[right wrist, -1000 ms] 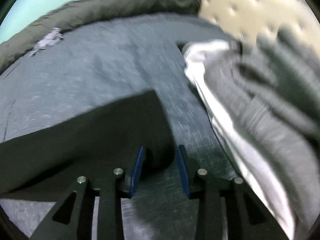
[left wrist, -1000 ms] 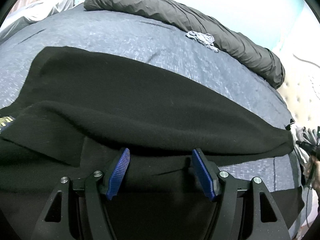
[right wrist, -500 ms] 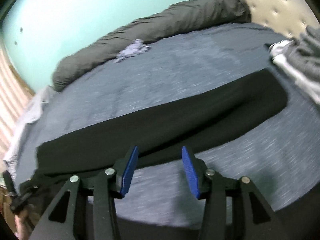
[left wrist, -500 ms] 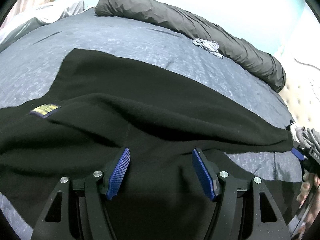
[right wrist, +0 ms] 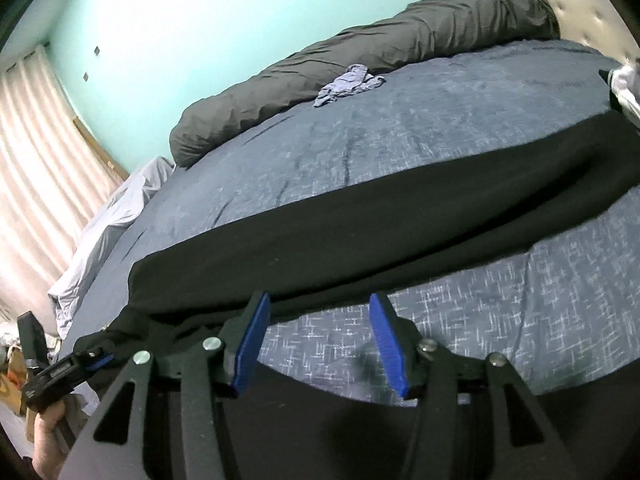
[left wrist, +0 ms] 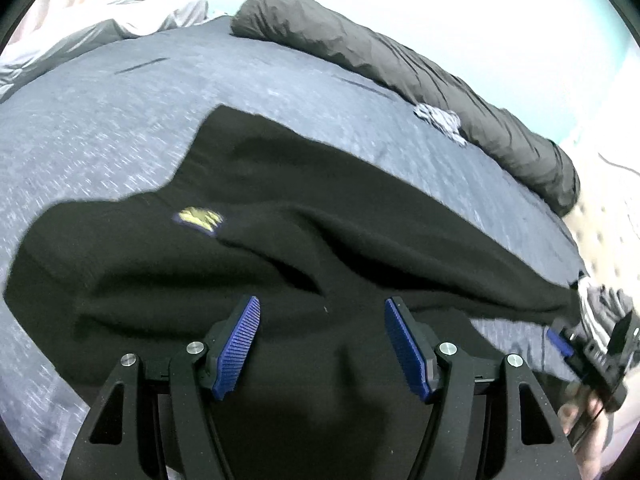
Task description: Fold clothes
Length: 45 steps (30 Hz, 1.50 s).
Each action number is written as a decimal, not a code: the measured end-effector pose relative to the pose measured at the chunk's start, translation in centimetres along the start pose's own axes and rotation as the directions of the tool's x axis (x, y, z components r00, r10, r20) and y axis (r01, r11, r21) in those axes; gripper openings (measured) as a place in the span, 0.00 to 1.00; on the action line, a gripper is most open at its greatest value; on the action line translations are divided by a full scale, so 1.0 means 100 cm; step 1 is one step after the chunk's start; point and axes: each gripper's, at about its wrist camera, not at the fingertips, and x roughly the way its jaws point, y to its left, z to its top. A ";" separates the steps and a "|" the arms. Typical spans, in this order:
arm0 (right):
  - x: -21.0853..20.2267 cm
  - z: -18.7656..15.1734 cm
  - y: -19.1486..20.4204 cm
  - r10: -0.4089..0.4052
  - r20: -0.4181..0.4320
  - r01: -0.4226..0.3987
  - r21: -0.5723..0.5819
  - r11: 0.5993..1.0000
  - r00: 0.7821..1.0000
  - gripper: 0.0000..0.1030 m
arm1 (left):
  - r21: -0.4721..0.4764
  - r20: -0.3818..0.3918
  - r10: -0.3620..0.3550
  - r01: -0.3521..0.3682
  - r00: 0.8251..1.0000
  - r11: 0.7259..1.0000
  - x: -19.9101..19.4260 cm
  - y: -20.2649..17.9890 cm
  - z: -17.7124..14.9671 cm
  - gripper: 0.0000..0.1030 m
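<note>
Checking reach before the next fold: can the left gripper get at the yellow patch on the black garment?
Probably yes. The left gripper is open over the black garment, and the yellow patch lies uncovered ahead, nothing between.

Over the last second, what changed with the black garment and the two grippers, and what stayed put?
The right gripper let go of the black garment's end; its fingers have just been opening, nothing between them, and it swung back along the folded sleeve. The left gripper drew back, bringing the yellow logo patch into view. Unchanged: left fingers open, garment on the blue bedspread, grey bolster and small crumpled cloth.
</note>
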 end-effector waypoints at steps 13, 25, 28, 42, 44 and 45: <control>0.015 -0.003 -0.005 0.064 -0.027 -0.062 0.048 0.997 0.998 0.52 | 0.080 -0.075 0.094 -0.088 0.993 0.993 0.034 0.032 0.126 0.67; 0.019 0.000 -0.015 0.084 -0.034 -0.080 0.089 0.993 0.996 0.53 | 0.000 -0.172 0.130 -0.131 0.977 0.991 0.106 0.081 0.181 0.67; 0.020 0.000 -0.015 0.081 -0.035 -0.078 0.087 0.993 0.996 0.53 | -0.019 -0.188 0.125 -0.131 0.974 0.991 0.117 0.090 0.185 0.67; 0.026 -0.003 -0.015 0.086 -0.054 -0.081 0.095 0.992 0.995 0.53 | -0.018 -0.182 0.007 -0.011 0.983 1.000 0.123 0.085 0.181 0.53; 0.025 -0.003 -0.015 0.087 -0.054 -0.081 0.097 0.992 0.995 0.53 | 0.004 -0.186 -0.021 0.022 0.982 1.000 0.120 0.076 0.181 0.36; 0.025 -0.003 -0.015 0.087 -0.054 -0.082 0.097 0.992 0.995 0.53 | 0.016 -0.192 -0.031 0.035 0.981 0.999 0.120 0.072 0.181 0.36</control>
